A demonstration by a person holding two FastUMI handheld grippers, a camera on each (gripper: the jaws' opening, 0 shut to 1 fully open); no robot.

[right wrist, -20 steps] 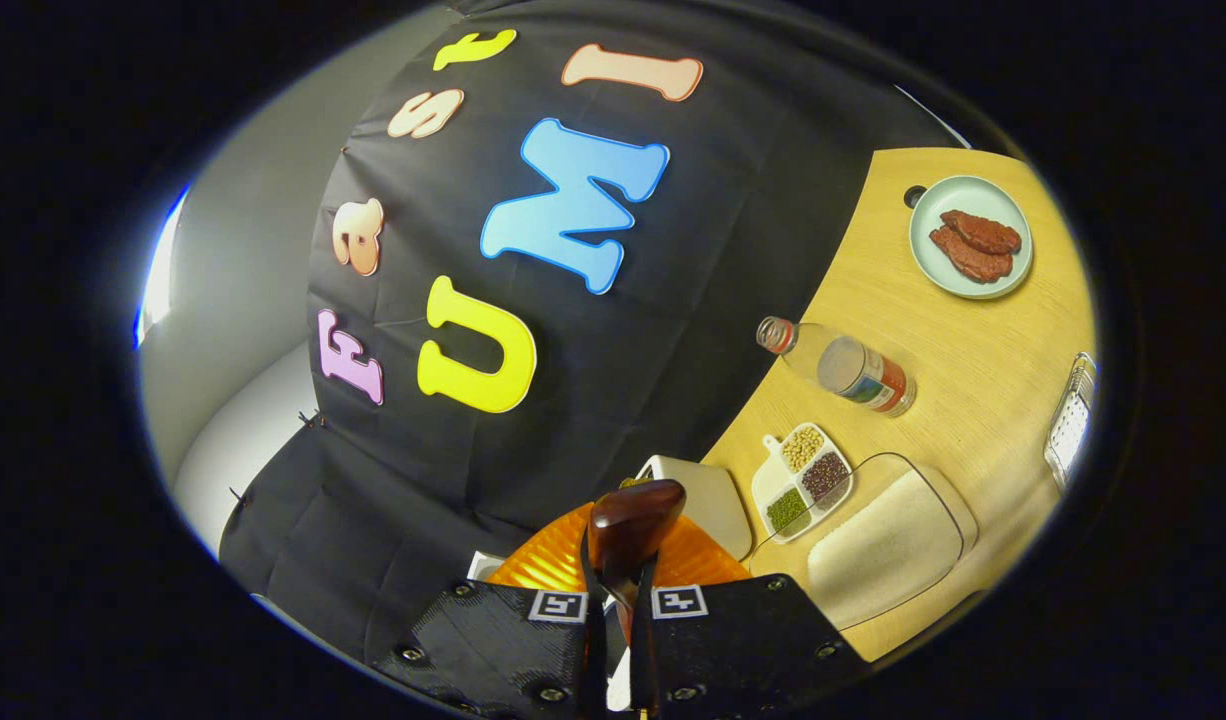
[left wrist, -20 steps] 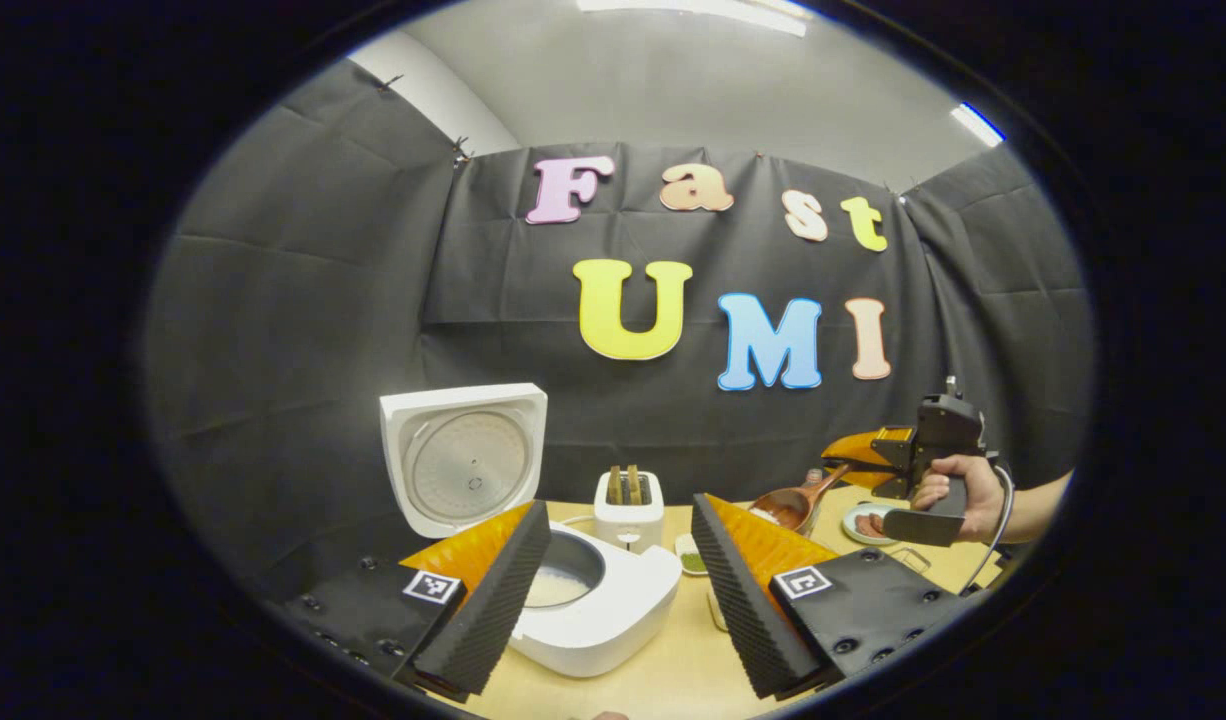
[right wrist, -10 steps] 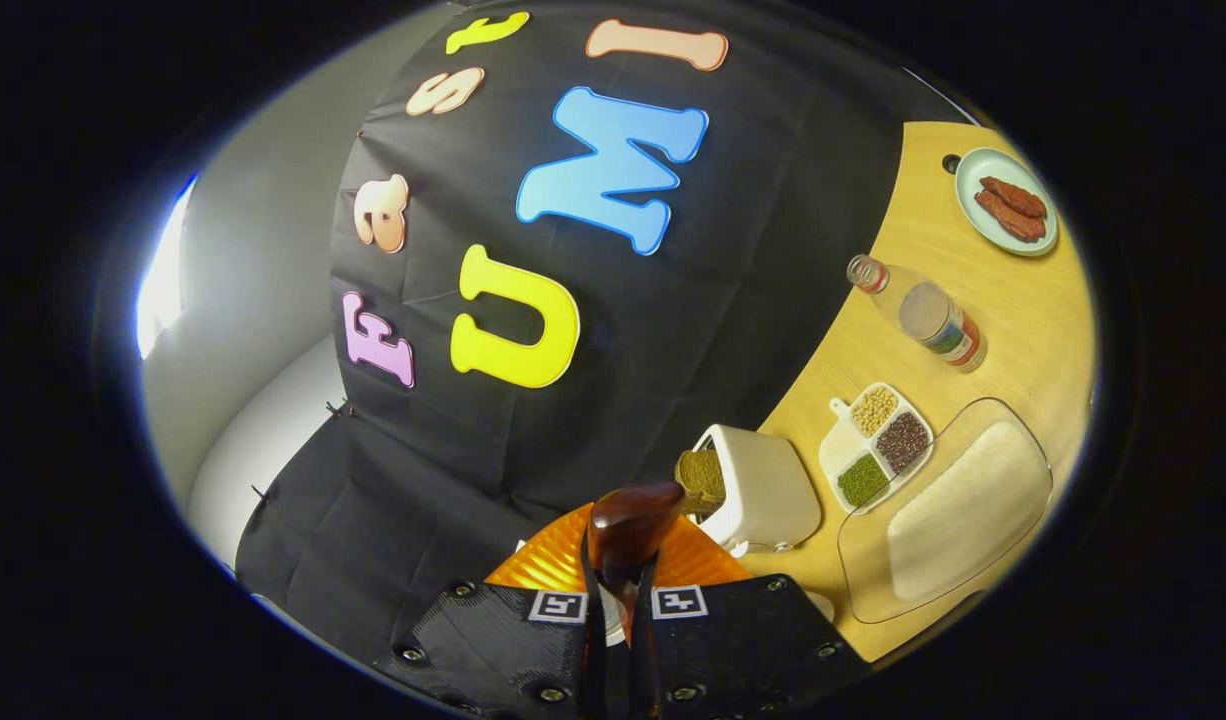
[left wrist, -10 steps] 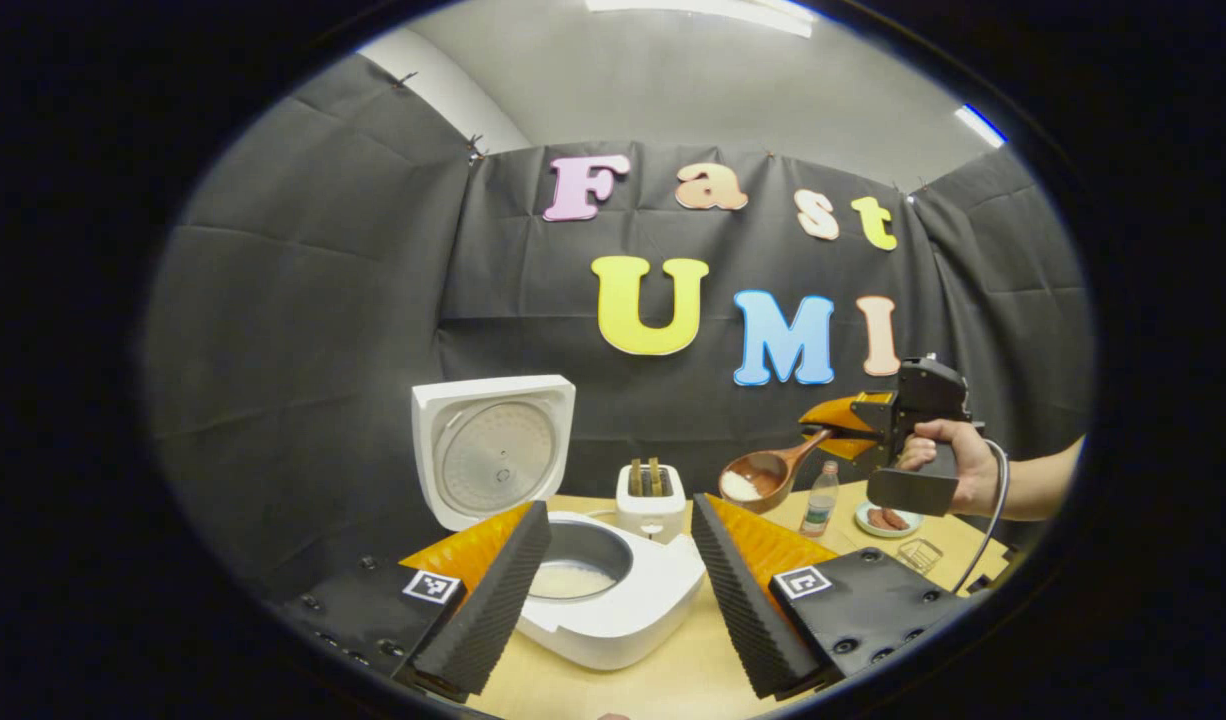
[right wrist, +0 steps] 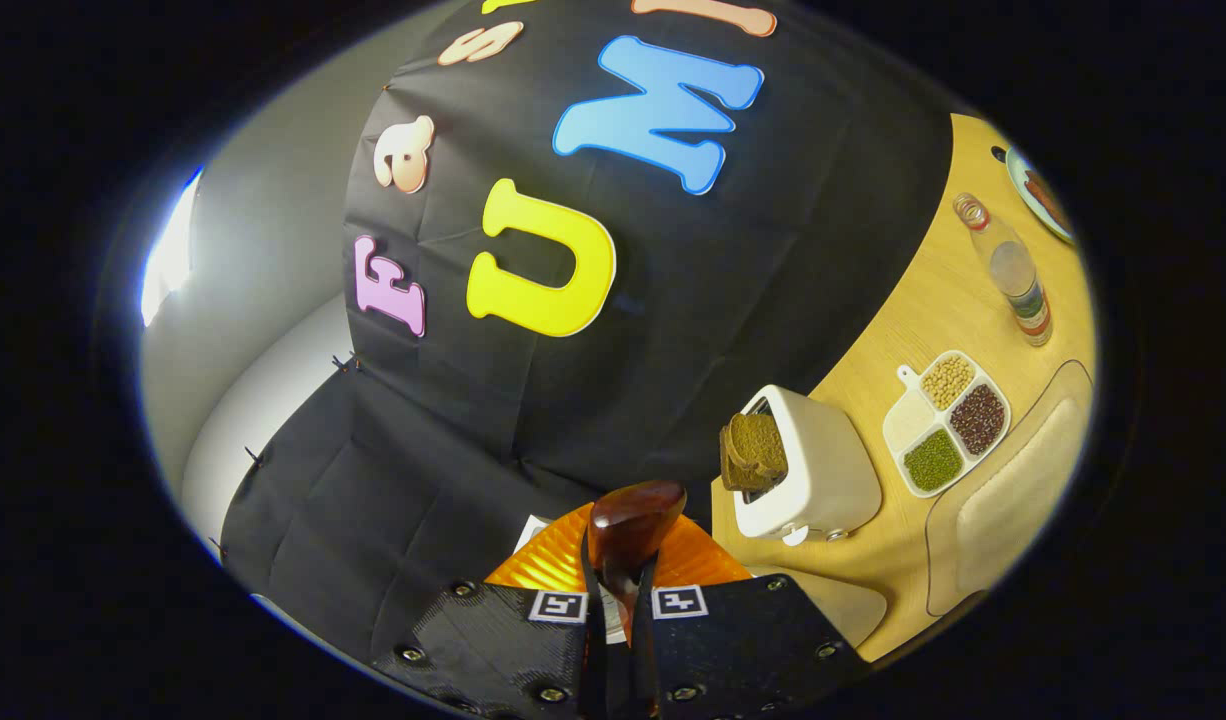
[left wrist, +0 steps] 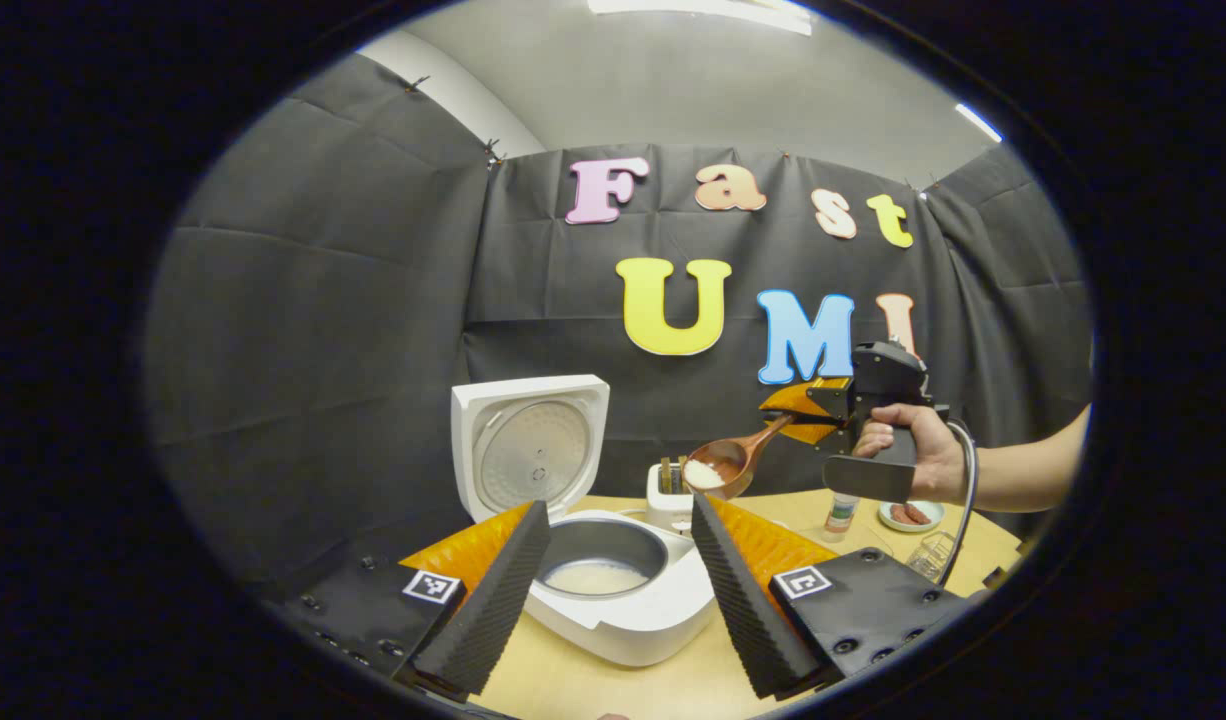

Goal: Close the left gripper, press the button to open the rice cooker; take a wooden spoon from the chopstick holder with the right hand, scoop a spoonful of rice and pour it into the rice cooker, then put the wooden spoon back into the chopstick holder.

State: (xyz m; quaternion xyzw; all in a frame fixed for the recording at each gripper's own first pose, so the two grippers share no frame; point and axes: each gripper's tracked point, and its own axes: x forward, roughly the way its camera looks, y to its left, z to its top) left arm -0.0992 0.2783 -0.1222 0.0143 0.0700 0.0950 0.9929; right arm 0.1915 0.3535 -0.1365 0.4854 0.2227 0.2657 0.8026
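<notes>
The white rice cooker (left wrist: 633, 620) stands on the table with its lid (left wrist: 528, 455) raised and a little rice in its dark pot (left wrist: 598, 575). My left gripper (left wrist: 618, 575) is open in front of it, one finger on each side of the pot. In the left gripper view a hand holds the right gripper (left wrist: 823, 415) high at the right, shut on the handle of a wooden spoon (left wrist: 728, 465) whose bowl carries white rice, up and to the right of the pot. The right gripper view has my right gripper (right wrist: 618, 620) shut on that spoon (right wrist: 633, 520).
A white toaster (right wrist: 808, 480) with brown bread in its slots stands behind the cooker. A divided dish of beans (right wrist: 943, 420), a clear tray of rice (right wrist: 1013, 490), a bottle (right wrist: 1013, 275) and a plate of meat (left wrist: 908, 515) sit on the wooden table (right wrist: 933, 310) to the right.
The right gripper has carried the rice-filled spoon left and upward, toward the open cooker. The left gripper view has shifted so the cooker sits more to the right.
</notes>
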